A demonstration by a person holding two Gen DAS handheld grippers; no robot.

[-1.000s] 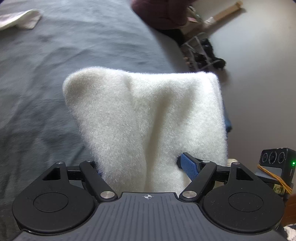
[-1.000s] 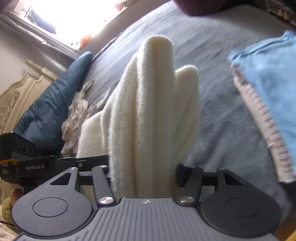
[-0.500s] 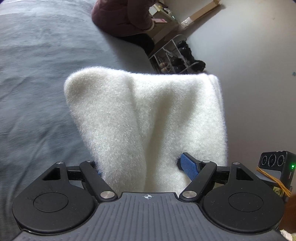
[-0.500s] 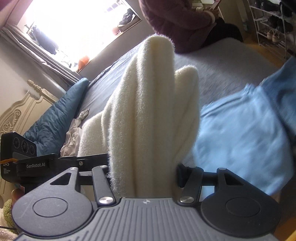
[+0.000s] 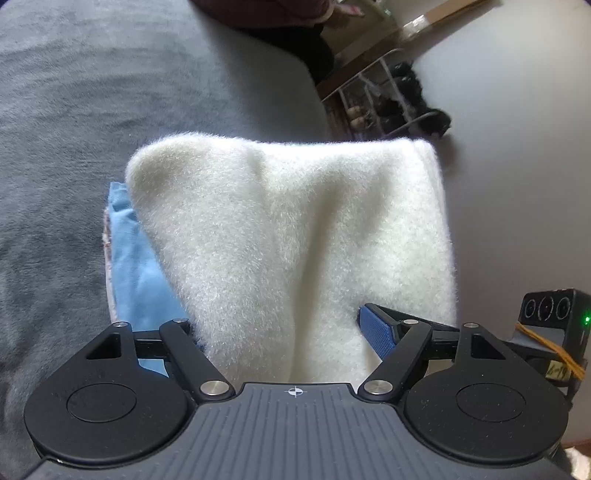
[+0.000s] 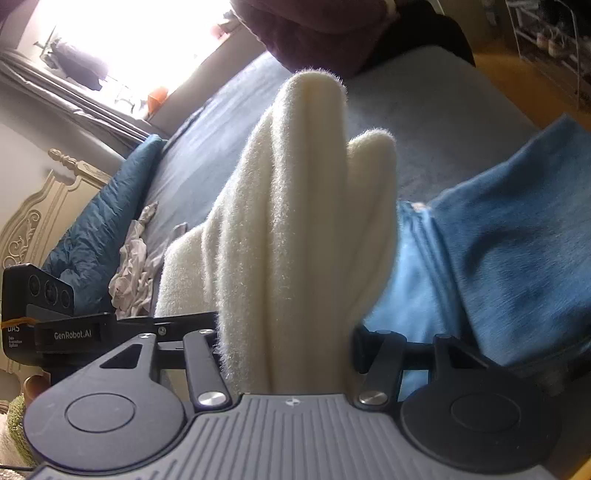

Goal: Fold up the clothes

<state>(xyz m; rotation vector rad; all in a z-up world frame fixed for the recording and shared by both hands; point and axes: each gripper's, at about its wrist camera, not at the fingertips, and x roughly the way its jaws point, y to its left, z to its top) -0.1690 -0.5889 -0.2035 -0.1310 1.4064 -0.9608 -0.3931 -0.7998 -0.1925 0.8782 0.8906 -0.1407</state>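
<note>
Holding one folded white fleece (image 5: 295,236) between both claws: my left claw (image 5: 284,332) is clamped on one end, my right claw (image 6: 284,332) on the other, thick folds bulging past each set of fingers. Risk, as I judge it: the bulky, springy layers could slip from one claw and fall open, or land crooked on the blue clothes (image 6: 509,243) lying just ahead and to the right of my right claw. Beyond both claws spreads a grey bed (image 5: 110,92); farther off, a seated person (image 6: 332,33), a shoe rack (image 5: 388,99), a bright window (image 6: 129,37).
</note>
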